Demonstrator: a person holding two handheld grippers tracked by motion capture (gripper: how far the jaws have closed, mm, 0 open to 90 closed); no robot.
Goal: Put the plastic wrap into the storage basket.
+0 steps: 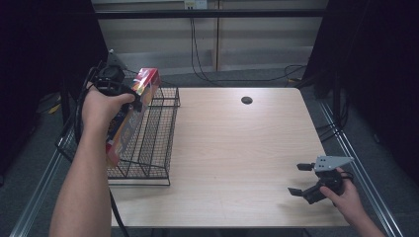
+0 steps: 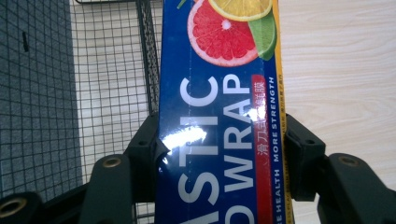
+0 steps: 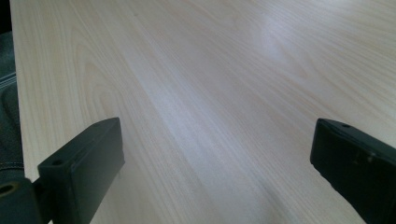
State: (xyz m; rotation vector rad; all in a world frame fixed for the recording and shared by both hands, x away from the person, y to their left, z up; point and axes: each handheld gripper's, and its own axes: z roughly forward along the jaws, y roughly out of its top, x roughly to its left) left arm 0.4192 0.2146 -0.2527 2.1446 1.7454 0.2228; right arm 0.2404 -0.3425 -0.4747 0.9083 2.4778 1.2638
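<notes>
A long blue plastic-wrap box [image 1: 132, 111] with citrus pictures and a red end is held tilted above the black wire basket [image 1: 158, 148] at the table's left. My left gripper [image 1: 132, 101] is shut on the box; in the left gripper view both black pads clamp the plastic-wrap box [image 2: 219, 121] across its width, with the left gripper [image 2: 219, 158] over the wire basket [image 2: 112, 74]. My right gripper [image 1: 300, 178] rests low at the table's front right, open, with nothing between its jaws. In the right gripper view the right gripper [image 3: 212, 163] faces bare wood.
The light wooden table [image 1: 237, 148] has a dark round cable hole [image 1: 246, 100] near its far edge. Cables hang behind the table. Metal rails run along both sides of it.
</notes>
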